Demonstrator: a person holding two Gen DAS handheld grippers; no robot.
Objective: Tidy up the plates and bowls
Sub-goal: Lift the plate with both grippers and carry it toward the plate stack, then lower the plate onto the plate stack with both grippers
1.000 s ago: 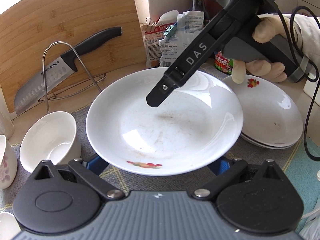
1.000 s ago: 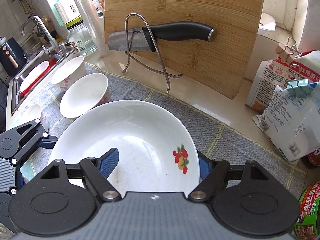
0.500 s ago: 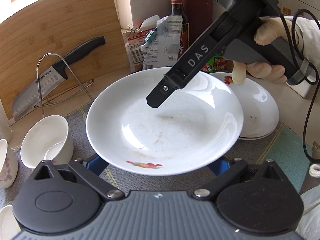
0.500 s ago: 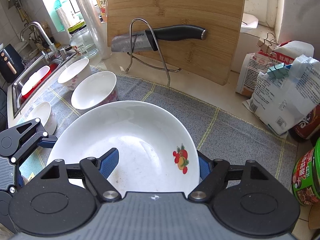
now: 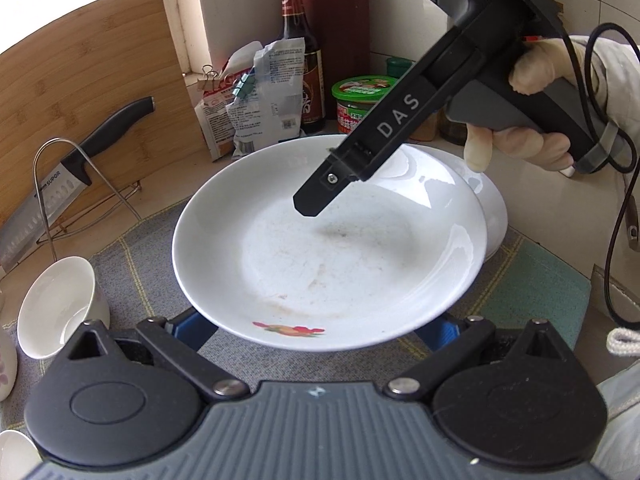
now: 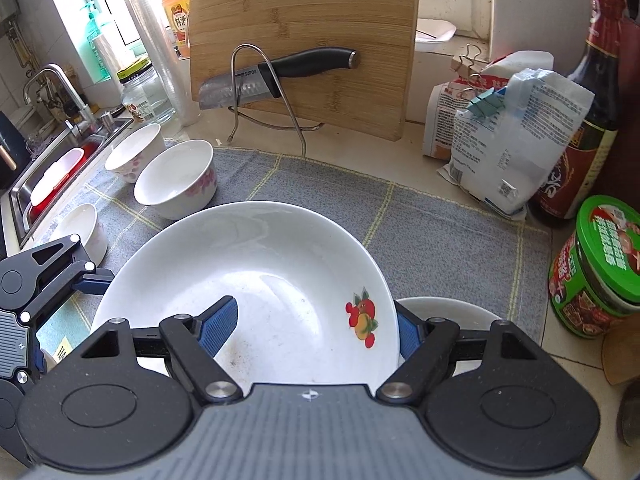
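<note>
White plate (image 6: 256,280) clamped at opposite rims by right fingers (image 6: 218,326) and left fingers (image 5: 188,326); carried level; plate stack (image 5: 494,216) just beyond, right of frame.

- The plate (image 6: 256,272) is white with a red, orange and green fruit print near its rim.
- The near bowl (image 6: 176,184) is white with pink flowers outside.
- The mat (image 6: 440,232) is grey with a yellow grid.
- The far cutting board (image 6: 304,20) is light striped wood.
- The right jar (image 6: 600,268) has a green lid.
- The gripper pads (image 6: 218,326) are blue.
</note>
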